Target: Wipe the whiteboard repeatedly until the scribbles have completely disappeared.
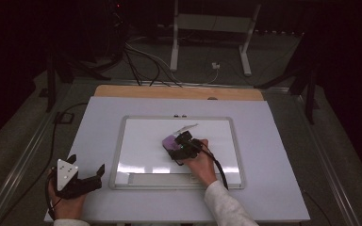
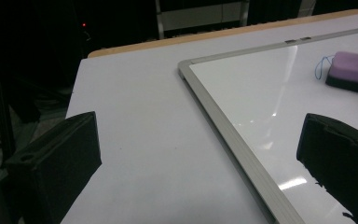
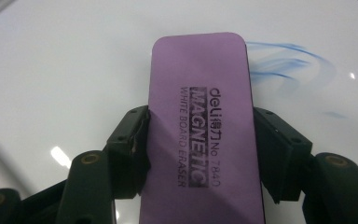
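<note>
Lying flat on the white metal-framed whiteboard [image 1: 136, 141]: small purple plastic magnetic eraser [image 3: 205, 126], clamped across its long sides by right gripper [image 3: 200, 154]. Looks light, stiff, smooth, maybe slippery; best squeezed mid-body. Left gripper [image 2: 200, 158] jaws wide apart, empty, over the white surface [image 2: 140, 130].

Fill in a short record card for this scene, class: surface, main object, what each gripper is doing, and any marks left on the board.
surface: whiteboard lying flat on a white table
main object: purple eraser, labelled as a magnetic whiteboard eraser
right gripper: shut on the eraser, pressing it on the board
left gripper: open, holding nothing, off the board's left edge
marks: smeared blue ink beside the eraser
</note>
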The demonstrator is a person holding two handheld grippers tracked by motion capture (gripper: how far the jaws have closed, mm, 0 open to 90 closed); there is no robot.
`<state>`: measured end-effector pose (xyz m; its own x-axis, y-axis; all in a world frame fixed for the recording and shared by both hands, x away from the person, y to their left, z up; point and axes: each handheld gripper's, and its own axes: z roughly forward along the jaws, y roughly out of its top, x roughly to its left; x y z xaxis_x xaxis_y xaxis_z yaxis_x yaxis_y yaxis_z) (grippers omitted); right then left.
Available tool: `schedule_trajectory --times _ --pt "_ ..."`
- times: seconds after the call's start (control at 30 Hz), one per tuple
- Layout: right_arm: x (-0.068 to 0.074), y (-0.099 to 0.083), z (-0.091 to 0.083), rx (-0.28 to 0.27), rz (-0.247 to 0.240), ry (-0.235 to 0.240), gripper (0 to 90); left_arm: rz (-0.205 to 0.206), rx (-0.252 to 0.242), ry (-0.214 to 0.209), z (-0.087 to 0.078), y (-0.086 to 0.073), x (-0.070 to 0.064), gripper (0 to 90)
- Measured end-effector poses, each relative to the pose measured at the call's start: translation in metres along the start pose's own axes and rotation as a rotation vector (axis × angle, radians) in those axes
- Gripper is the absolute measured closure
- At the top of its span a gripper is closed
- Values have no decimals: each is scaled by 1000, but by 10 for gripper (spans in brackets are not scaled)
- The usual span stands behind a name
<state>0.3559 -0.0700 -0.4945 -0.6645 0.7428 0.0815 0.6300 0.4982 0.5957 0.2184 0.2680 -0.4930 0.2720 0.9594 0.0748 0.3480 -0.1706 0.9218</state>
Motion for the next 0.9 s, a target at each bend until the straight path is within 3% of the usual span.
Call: schedule_trajectory --times 0.03,0.13,0.23,0.43,0.5,0.57,0.67,0.77,0.83,0.9 --pt "7 1 2 2 -25 32 414 -1 -2 0 0 0 0 5" --pt "12 3 3 4 -52 29 414 -4 -5 2 -2 0 1 5" --pt "-8 0 0 1 19 -6 414 -12 -6 3 -2 -1 2 5" --pt "-59 -10 -12 -28 207 -174 413 -8 -5 2 -1 -1 1 5" --pt "-63 -12 -13 -32 231 -172 413 -5 -1 1 0 -1 1 5" --pt "-58 -10 -13 -28 217 -181 413 0 2 0 0 0 0 5" --pt "-43 -7 -7 -30 174 -120 413 2 1 -2 1 0 -1 5" --pt "-21 -3 -1 -30 88 -38 413 3 2 -2 0 0 0 5" --pt "-17 -1 0 -25 64 -29 413 -4 -2 0 0 -1 1 5" --pt "-22 -1 0 -27 83 -37 413 -6 -4 1 -1 -1 1 5"
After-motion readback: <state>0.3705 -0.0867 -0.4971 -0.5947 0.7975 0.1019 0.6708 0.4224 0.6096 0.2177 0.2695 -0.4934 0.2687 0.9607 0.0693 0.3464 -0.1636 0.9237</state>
